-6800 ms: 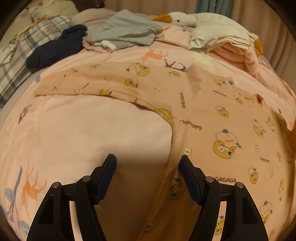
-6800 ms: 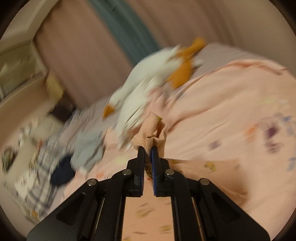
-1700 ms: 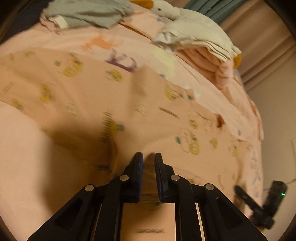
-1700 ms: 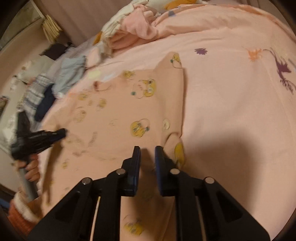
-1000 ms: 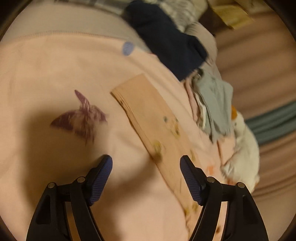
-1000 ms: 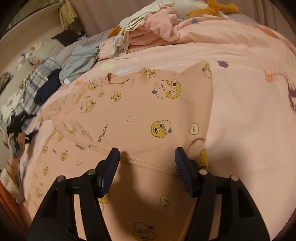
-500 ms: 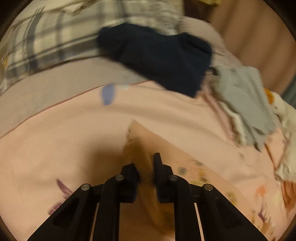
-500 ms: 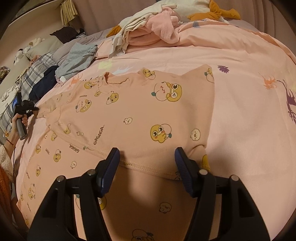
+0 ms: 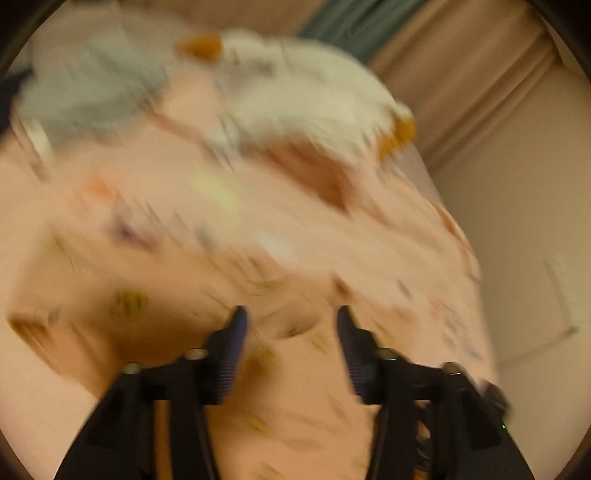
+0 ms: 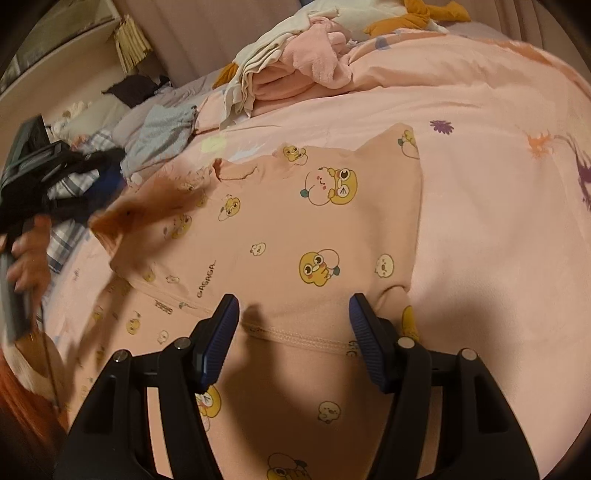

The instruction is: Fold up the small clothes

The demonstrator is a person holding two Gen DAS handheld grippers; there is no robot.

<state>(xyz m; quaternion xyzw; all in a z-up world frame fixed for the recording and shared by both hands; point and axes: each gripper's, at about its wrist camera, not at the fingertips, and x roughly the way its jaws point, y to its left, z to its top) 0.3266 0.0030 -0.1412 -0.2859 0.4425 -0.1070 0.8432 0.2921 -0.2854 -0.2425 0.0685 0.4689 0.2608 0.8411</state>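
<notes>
A small peach shirt with yellow cartoon prints [image 10: 295, 236] lies spread on the pink bed cover [image 10: 491, 229], its hem folded up across the body. My right gripper [image 10: 293, 314] is open and empty, just above the hem seam. My left gripper [image 9: 288, 325] is open over the shirt [image 9: 155, 295]; its view is badly blurred by motion. In the right wrist view the left gripper [image 10: 74, 173] shows at the far left, with the shirt's sleeve [image 10: 122, 218] raised beside it.
A pile of cream and pink clothes [image 10: 291, 77] and an orange-and-white plush [image 10: 417, 14] lie at the far side of the bed. Grey and dark garments [image 10: 162, 136] and a plaid cloth lie at the left.
My left gripper, shut on the sleeve end half a second ago, has swung right across the shirt and now stands open. The sleeve has come inward. My right gripper stayed open and still.
</notes>
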